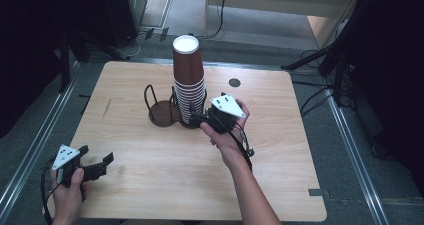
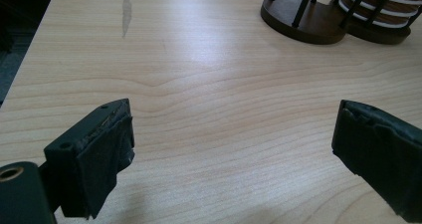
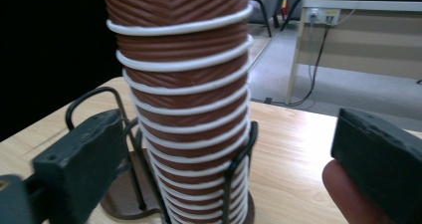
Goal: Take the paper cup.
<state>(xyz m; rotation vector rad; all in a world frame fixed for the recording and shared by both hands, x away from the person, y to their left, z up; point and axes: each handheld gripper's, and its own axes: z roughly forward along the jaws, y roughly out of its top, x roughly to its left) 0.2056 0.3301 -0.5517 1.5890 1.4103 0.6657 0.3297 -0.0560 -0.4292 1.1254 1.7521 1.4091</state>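
A light wooden table (image 1: 165,185) with rounded corners stands on a grey floor, and its pale grain shows a dark smear (image 2: 126,15) near the far left side and a small round dark disc (image 1: 234,82) near the far edge. Metal rails run along the floor on both sides of the table. Black stand legs and loose cables lie on the floor at the far right, and a pale desk with a wall socket and a hanging cable stands behind the table in the right gripper view.

Near the middle of the table sits a dark wire cup holder (image 1: 161,112) with two round bases side by side. The left base is bare. The right base carries a tall stack of brown paper cups (image 1: 189,80), ribbed and white-rimmed, standing upside down and leaning slightly.

The right gripper (image 1: 196,116) is held just beside the lower part of the stack. In the right gripper view its jaws stand apart on either side of the cups, with no pad pressing on them, so it is released. The left gripper (image 1: 100,162) rests low near the table's near left corner, well apart from the holder, its jaws spread wide over bare wood with nothing between them.
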